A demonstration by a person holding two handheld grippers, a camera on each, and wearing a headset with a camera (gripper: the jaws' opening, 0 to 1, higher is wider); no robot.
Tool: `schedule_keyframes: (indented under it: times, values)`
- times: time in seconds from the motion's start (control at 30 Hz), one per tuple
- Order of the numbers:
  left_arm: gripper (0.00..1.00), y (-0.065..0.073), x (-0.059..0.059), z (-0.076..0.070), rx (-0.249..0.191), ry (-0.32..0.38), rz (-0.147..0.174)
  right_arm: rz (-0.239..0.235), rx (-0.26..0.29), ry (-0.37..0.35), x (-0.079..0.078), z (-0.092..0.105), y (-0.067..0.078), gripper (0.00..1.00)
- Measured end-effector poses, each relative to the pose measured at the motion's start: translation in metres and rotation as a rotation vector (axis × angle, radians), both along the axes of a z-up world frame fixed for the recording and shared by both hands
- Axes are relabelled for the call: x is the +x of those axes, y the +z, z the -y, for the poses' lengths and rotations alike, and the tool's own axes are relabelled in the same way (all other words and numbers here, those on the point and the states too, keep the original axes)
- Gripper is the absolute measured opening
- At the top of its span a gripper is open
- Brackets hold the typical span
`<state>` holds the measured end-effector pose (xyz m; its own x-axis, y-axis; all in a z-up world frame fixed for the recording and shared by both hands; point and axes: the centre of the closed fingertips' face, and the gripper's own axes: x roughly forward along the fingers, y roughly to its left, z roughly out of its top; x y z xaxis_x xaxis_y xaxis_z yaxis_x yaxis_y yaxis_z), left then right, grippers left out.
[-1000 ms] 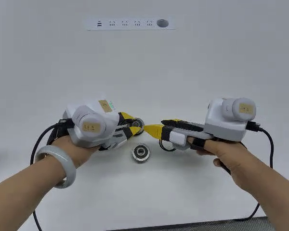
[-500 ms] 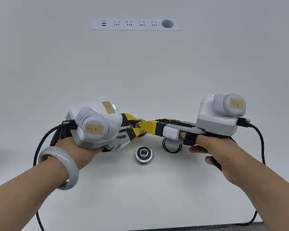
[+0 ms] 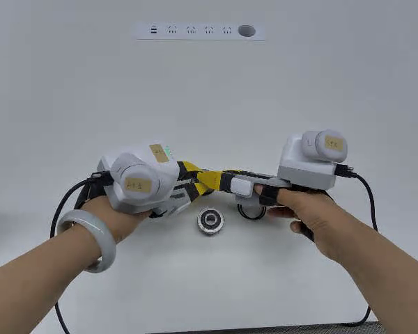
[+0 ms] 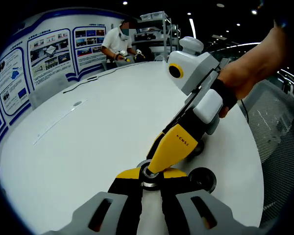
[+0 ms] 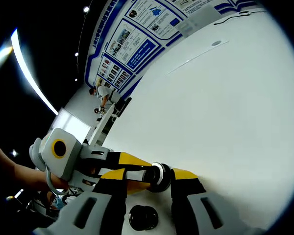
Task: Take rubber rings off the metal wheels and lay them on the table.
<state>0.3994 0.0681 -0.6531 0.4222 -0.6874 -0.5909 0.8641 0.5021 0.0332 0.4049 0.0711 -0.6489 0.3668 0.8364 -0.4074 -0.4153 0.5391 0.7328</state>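
My left gripper point(image 4: 151, 175) is shut on a small metal wheel point(image 4: 148, 179) with a dark rubber ring around it, held above the white table point(image 3: 209, 104). The right gripper point(image 5: 149, 175) has its yellow fingers apart on either side of that same wheel point(image 5: 160, 177), coming at it from the opposite side. In the head view the two grippers' tips meet at the centre, left gripper point(image 3: 195, 177) and right gripper point(image 3: 210, 181), and hide the held wheel. A second wheel point(image 3: 210, 220) lies flat on the table just below them. A loose black rubber ring point(image 3: 251, 211) lies beside it under the right gripper.
A white power strip point(image 3: 198, 30) lies at the far side of the table. Black cables trail from both grippers toward the near edge point(image 3: 265, 327). A person point(image 4: 118, 41) stands far off behind the table.
The right gripper has moved left, from a gap away, until its tips meet the wheel in the left gripper. The left gripper has stayed roughly where it was.
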Motion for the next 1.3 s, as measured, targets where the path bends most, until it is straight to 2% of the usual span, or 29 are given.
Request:
schedule_keyframes:
  times: [0.37,0.57,0.87,1.3]
  values:
    - [0.13,0.0,0.0,0.0,-0.005,-0.001,0.0,-0.013,0.01,0.006,-0.001,-0.001,0.0,0.36]
    - [0.13,0.0,0.0,0.0,-0.007,-0.001,0.0,-0.033,0.026,0.012,-0.006,-0.001,0.004,0.36]
    - [0.13,0.0,0.0,0.0,-0.011,0.001,-0.004,-0.094,0.052,0.049,-0.018,0.001,0.007,0.35]
    - [0.13,0.001,-0.001,0.0,-0.016,0.004,-0.007,-0.101,0.065,0.044,-0.019,0.002,0.009,0.35]
